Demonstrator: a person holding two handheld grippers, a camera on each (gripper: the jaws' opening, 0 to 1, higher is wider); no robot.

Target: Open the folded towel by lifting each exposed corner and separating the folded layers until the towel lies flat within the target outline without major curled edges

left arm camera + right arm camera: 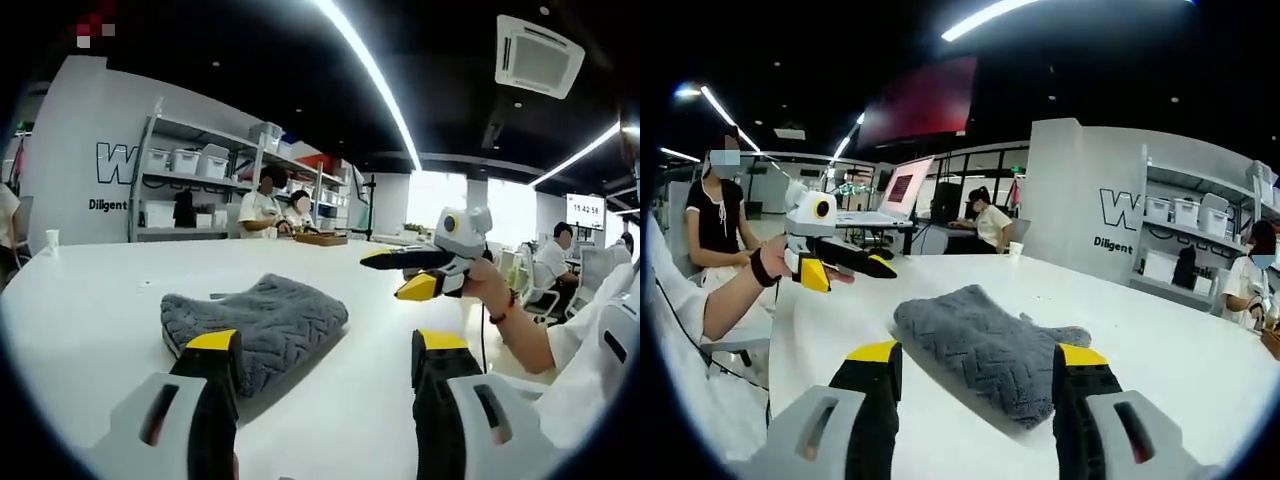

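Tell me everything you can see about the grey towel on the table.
The grey towel is thick and plush, with a zigzag woven pattern that looks like microfibre. It is folded into a compact stack of layers, not yet opened, and lies flat on the white table. One corner sticks out from the fold in the right gripper view. The left gripper and right gripper are both open and near the towel; whether either touches it cannot be told.
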